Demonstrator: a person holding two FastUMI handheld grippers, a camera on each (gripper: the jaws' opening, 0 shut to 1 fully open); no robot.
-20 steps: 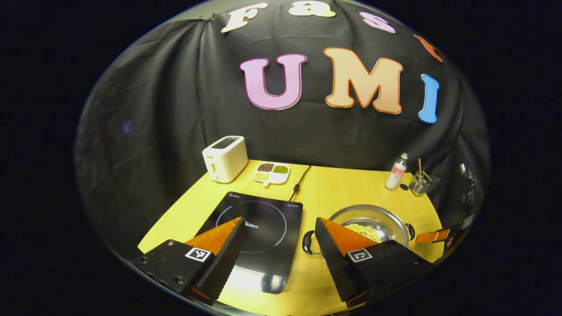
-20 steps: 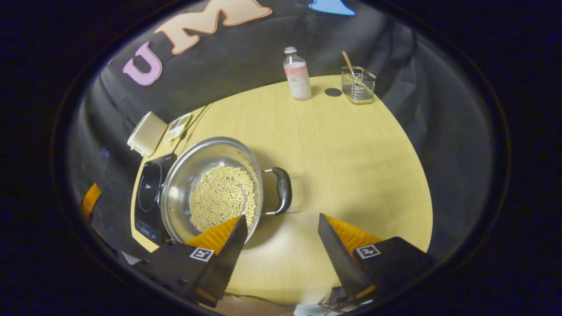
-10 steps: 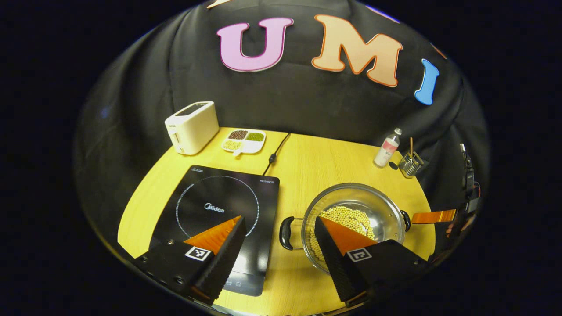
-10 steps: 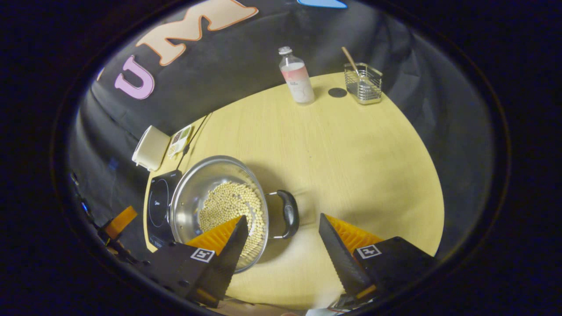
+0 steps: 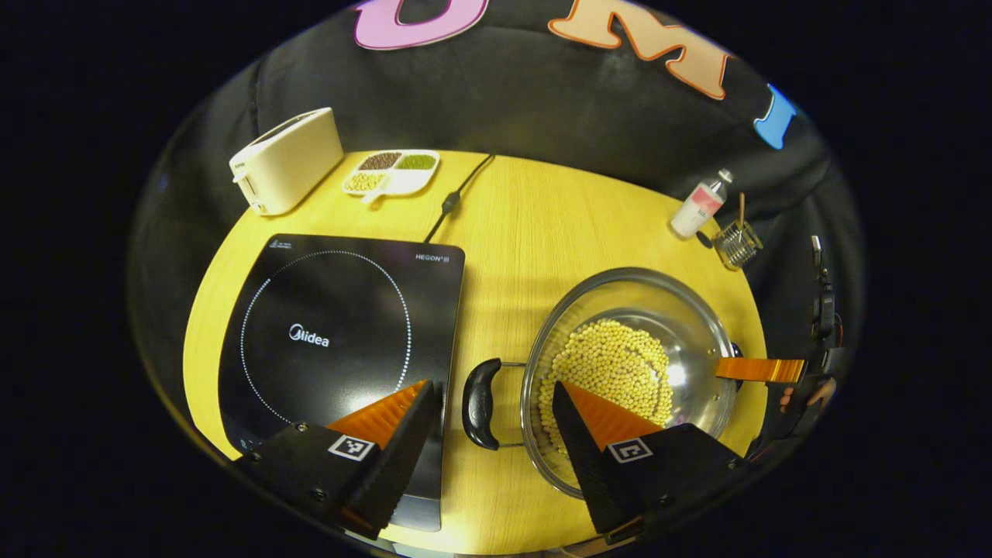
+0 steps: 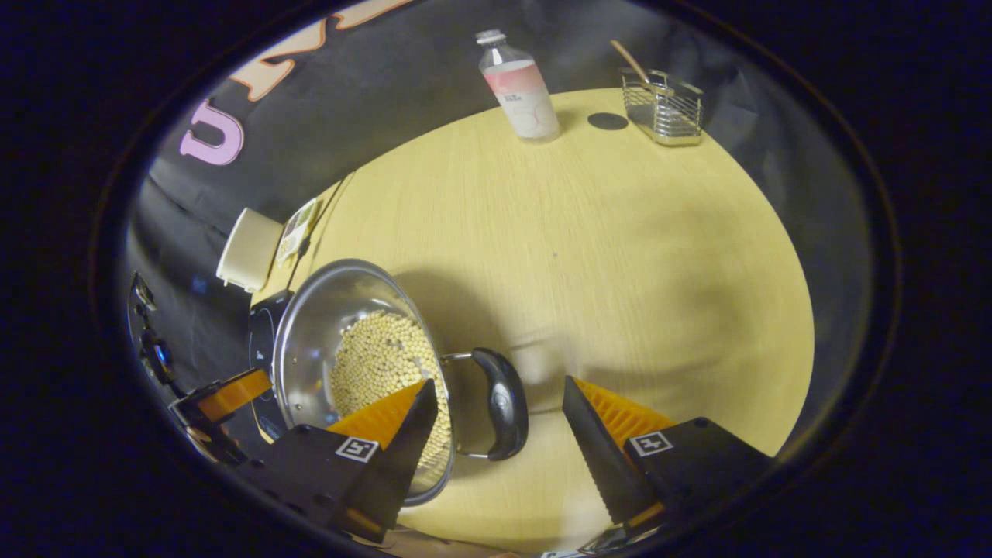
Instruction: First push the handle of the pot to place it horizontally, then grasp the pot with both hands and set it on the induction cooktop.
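A steel pot (image 5: 620,298) holding pale soybeans (image 5: 612,364) stands on the yellow table, right of the black induction cooktop (image 5: 341,325). Its two black handles point left and right. In the left gripper view, my left gripper (image 5: 491,385) is open, and the pot's left handle (image 5: 480,403) lies between its fingers without touching them. In the right gripper view, my right gripper (image 6: 496,383) is open around the right handle (image 6: 502,403) of the pot (image 6: 325,310), also apart from it. A finger (image 5: 763,370) of the right gripper reaches in by the pot's far rim.
A cream toaster (image 5: 287,159), a divided dish of beans (image 5: 391,170) and the cooktop's cord (image 5: 457,194) sit at the back left. A bottle (image 6: 519,89) and a wire basket (image 6: 663,108) stand at the back right. Bare table (image 6: 604,256) lies beyond the pot.
Both grippers have come down and forward to the pot. Each handle, ahead of the fingertips before, now sits between them. The pot has stayed in place.
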